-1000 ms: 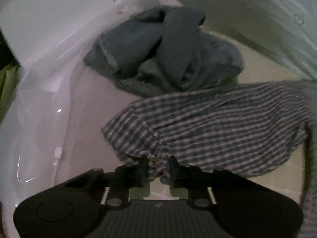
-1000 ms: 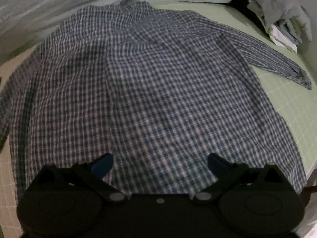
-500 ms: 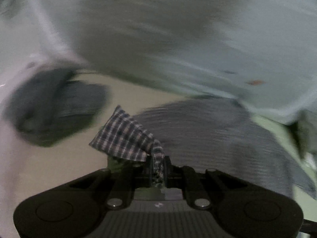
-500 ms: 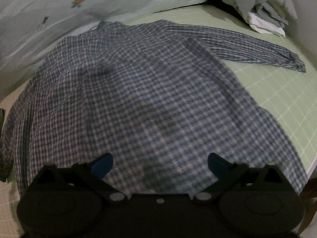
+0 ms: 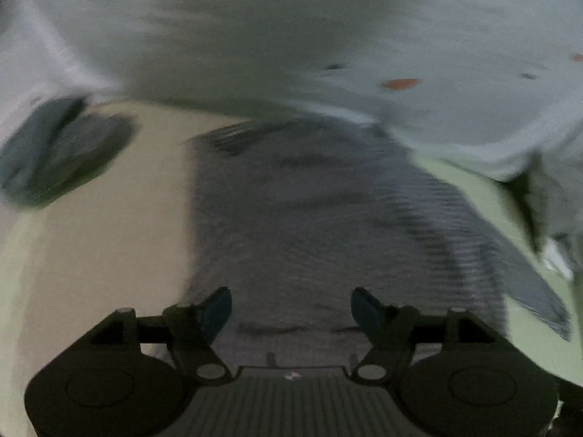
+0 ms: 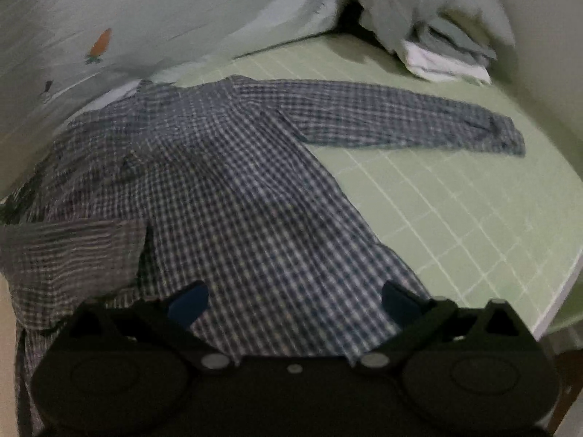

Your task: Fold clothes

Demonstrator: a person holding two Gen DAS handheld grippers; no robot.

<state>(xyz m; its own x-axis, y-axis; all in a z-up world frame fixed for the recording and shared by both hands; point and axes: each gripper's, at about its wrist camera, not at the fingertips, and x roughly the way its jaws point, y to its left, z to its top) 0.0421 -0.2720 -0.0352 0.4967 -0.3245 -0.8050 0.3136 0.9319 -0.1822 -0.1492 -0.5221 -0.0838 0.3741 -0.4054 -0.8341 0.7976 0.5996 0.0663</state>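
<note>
A blue-and-white checked shirt [image 6: 233,196] lies spread on the green gridded mat [image 6: 455,218]. Its right sleeve [image 6: 400,123] stretches out to the right; its left sleeve [image 6: 69,251] lies folded in over the body. My right gripper [image 6: 293,300] hovers open above the shirt's hem, nothing between its fingers. In the blurred left wrist view the shirt [image 5: 309,225] fills the middle, and my left gripper [image 5: 291,307] hangs above it with its jaws opening and nothing between them.
A pale sheet with carrot prints [image 6: 109,29] rises behind the shirt. A stack of folded white and grey cloth [image 6: 444,51] sits at the back right. A crumpled blue-grey garment [image 5: 62,149] lies to the left. The mat's edge [image 6: 557,291] drops off at the right.
My left gripper carried the sleeve cuff rightward over the shirt's body and let it go, its jaws spreading apart. The right gripper drifted, staying open above the hem.
</note>
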